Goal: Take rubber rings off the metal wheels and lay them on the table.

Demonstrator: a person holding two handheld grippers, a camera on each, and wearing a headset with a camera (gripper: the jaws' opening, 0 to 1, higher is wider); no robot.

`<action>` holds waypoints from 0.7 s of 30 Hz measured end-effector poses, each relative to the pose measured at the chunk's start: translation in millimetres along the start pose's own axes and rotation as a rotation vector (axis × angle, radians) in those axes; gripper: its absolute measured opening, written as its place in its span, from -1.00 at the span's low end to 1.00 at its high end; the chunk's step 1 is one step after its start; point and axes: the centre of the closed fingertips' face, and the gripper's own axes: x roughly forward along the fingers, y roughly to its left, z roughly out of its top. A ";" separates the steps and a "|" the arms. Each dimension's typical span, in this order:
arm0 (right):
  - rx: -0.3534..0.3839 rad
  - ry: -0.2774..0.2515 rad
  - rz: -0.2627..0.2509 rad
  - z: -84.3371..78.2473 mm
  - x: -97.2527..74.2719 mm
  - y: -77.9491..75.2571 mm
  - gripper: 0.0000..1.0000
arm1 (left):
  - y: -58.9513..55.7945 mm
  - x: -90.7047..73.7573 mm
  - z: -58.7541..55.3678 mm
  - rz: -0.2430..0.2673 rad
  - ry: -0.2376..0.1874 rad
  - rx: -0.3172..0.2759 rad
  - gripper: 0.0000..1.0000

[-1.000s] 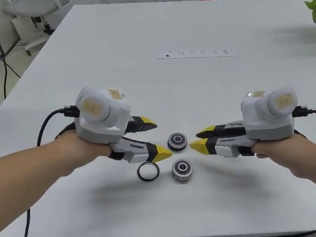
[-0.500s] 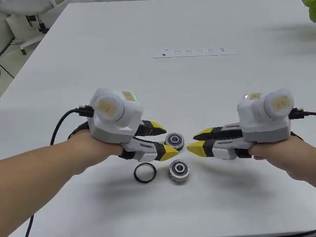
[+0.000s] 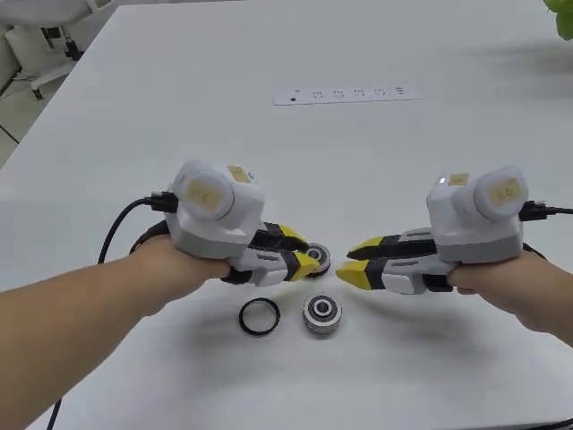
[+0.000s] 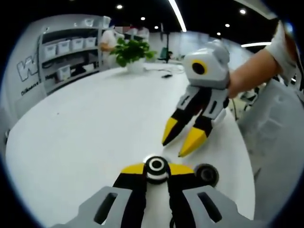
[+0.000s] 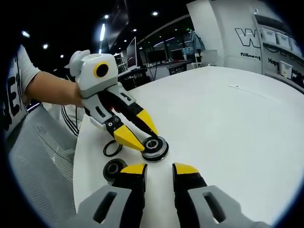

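My left gripper [image 3: 304,253] has its jaws closed on a wheel [image 4: 156,169]. In the left gripper view the yellow tips touch it on both sides, and it rests on the table [image 3: 269,170]. In the right gripper view a dark band shows round that wheel's rim. My right gripper [image 3: 354,262] is held open with nothing between its jaws. Its tips point toward the left one's, close beside the held wheel and not touching it. A second wheel [image 3: 321,312] lies flat on the table nearer to me, under the gap between the two grippers and clear of both. Just left of it a loose black ring [image 3: 259,316] lies flat, apart from that wheel. Far up the table sits a power strip [image 3: 345,94].
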 end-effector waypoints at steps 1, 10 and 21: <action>0.000 -0.001 0.000 0.2 0.2 0.1 -0.63 | -1.2 0.4 0.2 -0.003 0.000 0.008 -0.66; -0.009 -0.011 0.011 6.4 9.1 4.4 -0.62 | -1.2 1.5 0.7 0.013 0.000 0.010 -0.72; -0.031 -0.013 0.013 7.6 22.2 4.1 -0.48 | -2.5 1.1 1.8 0.025 -0.002 -0.003 -0.72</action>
